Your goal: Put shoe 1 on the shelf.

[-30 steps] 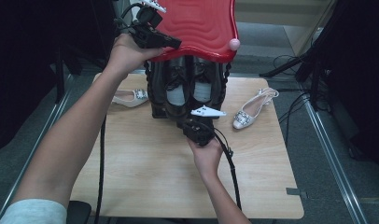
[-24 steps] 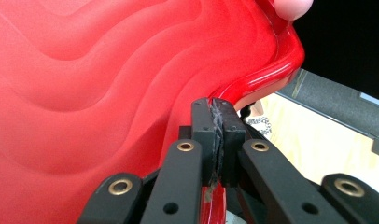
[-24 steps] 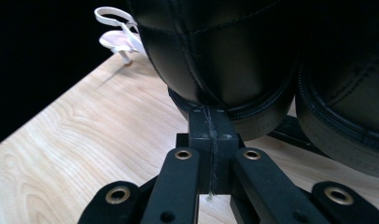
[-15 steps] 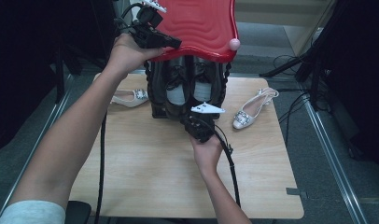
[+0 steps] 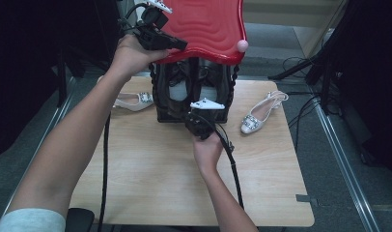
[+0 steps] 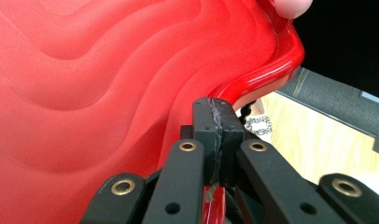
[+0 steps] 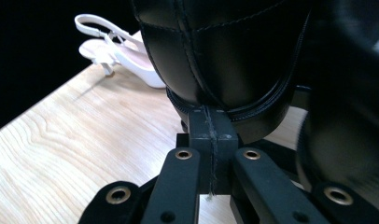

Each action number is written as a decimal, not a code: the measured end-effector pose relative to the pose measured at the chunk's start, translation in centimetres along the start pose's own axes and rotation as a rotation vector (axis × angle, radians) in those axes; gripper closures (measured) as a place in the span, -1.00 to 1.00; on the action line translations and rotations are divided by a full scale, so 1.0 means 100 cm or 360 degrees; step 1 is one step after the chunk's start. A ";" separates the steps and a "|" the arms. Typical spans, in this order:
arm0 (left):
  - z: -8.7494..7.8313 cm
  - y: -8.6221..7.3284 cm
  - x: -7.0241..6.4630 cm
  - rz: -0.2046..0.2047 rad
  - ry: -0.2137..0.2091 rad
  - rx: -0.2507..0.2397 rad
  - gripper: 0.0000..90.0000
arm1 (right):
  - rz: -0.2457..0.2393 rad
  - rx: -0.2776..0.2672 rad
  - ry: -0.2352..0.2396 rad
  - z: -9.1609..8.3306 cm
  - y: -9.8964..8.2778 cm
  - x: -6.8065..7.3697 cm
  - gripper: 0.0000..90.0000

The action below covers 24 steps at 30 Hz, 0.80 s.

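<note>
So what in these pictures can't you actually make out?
- What is inside the black box: high view, the raised red lid shades it, showing pale shapes and dark ones.
- Whether the left gripper pinches the lid's rim: left gripper view, the jaws meet at the edge.
- What the right gripper touches: right gripper view, a black quilted thing, cut off by the top edge and blurred at right.

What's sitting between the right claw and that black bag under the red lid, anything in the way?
Nothing visible. The right claw sits shut right at the lower edge of the black bag, with bare wooden table beside it. The white shoe lies off to the side, clear of the claw.
</note>
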State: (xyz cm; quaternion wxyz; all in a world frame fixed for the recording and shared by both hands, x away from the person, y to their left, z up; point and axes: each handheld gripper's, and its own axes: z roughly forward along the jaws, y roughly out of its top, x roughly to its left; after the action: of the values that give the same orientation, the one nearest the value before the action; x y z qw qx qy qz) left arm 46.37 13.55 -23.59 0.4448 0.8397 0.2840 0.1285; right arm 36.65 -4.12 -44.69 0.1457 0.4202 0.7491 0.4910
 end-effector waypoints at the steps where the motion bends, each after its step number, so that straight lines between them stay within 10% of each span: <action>1: 0.000 0.000 0.000 0.0005 0.0001 0.0001 1.00 | 0.0010 -0.0004 0.0002 0.002 0.001 0.000 1.00; 24: 0.001 0.000 0.000 0.0004 0.0002 -0.0004 1.00 | 0.0028 0.0012 -0.0040 0.037 0.033 0.006 1.00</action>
State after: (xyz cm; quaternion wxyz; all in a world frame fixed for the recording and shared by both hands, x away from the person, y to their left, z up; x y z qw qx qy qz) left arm 46.40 13.48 -23.61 0.4455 0.8393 0.2831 0.1301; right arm 40.17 -0.85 -43.53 0.1491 0.4335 0.7452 0.4842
